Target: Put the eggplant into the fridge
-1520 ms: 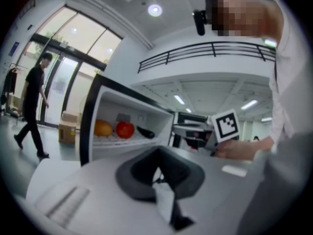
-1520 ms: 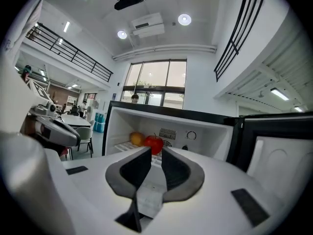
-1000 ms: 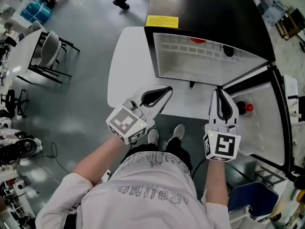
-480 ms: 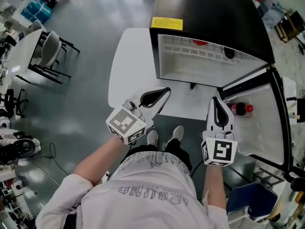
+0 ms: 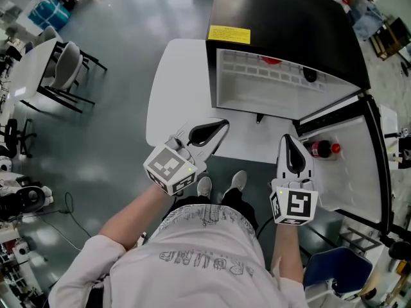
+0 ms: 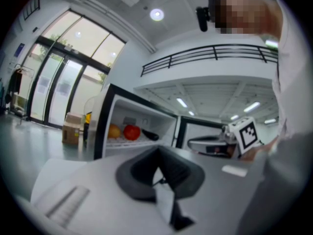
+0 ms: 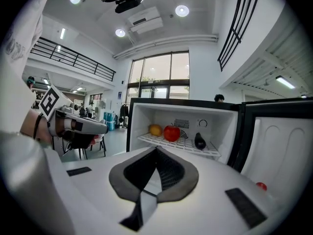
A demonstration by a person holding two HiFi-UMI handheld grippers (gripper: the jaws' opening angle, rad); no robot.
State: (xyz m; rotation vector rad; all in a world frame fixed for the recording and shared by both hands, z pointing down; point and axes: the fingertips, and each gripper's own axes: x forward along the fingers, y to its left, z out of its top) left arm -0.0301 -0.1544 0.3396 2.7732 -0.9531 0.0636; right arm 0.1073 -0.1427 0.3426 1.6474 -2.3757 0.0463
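The dark eggplant [image 7: 199, 141] lies on the wire shelf of the open fridge [image 5: 282, 18], to the right of a red fruit [image 7: 171, 132] and a yellow one [image 7: 155, 129]. From above, the eggplant [image 5: 310, 76] shows at the shelf's right end. The left gripper view also takes in the eggplant [image 6: 149, 135]. My right gripper [image 5: 288, 138] is shut and empty, in front of the fridge near the door hinge. In its own view the right gripper [image 7: 156, 149] points at the shelf. My left gripper [image 5: 223, 123] is shut and empty, over the table's front edge.
The fridge stands on a white table [image 5: 173, 88]. Its door [image 5: 366, 165] hangs open to the right and holds a red-capped bottle [image 5: 321, 149]. A chair and desk [image 5: 61, 69] stand at the far left on the grey floor.
My right gripper has drawn back toward me and a little left, uncovering the bottle in the door. The left gripper has stayed put.
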